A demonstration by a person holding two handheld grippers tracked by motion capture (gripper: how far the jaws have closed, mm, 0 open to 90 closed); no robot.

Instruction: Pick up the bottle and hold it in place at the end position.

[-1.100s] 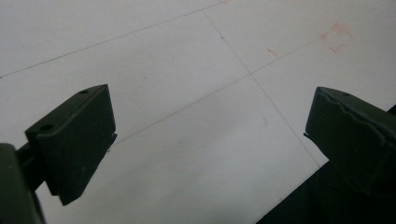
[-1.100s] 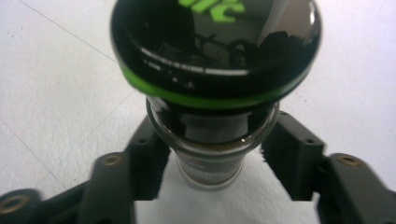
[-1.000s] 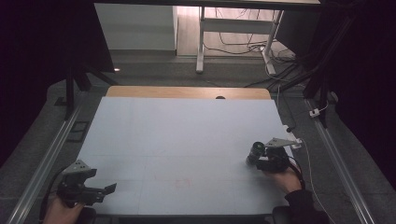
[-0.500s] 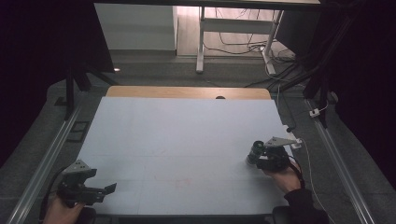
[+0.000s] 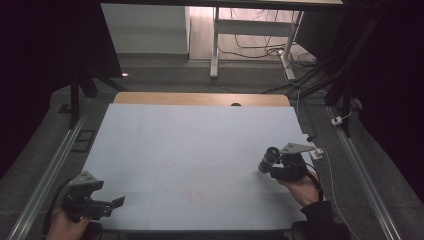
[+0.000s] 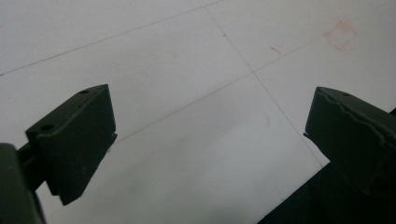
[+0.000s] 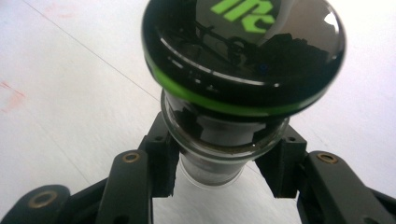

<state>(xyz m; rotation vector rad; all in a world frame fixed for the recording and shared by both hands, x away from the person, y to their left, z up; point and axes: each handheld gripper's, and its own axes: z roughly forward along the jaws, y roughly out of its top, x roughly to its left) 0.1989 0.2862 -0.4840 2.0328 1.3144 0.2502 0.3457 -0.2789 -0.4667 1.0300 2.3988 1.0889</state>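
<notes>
A small glass bottle (image 5: 268, 159) with a black cap and a green ring lies tilted over the right side of the white table (image 5: 190, 135), cap pointing up-left. My right gripper (image 5: 276, 168) is shut on it, with a hand behind. In the right gripper view the two jaws clamp the bottle (image 7: 243, 70) just below its cap, and the right gripper (image 7: 219, 173) hovers close above the table top. My left gripper (image 5: 116, 204) sits at the table's near left corner, open and with nothing in it. In the left gripper view the left gripper (image 6: 215, 135) shows its jaws spread wide over bare table.
Faint red marks (image 5: 196, 196) lie near the table's front middle. A wooden strip (image 5: 200, 98) runs along the far edge. Metal rails (image 5: 47, 175) flank the table on both sides. A white desk frame (image 5: 215, 45) and floor cables stand beyond the far edge.
</notes>
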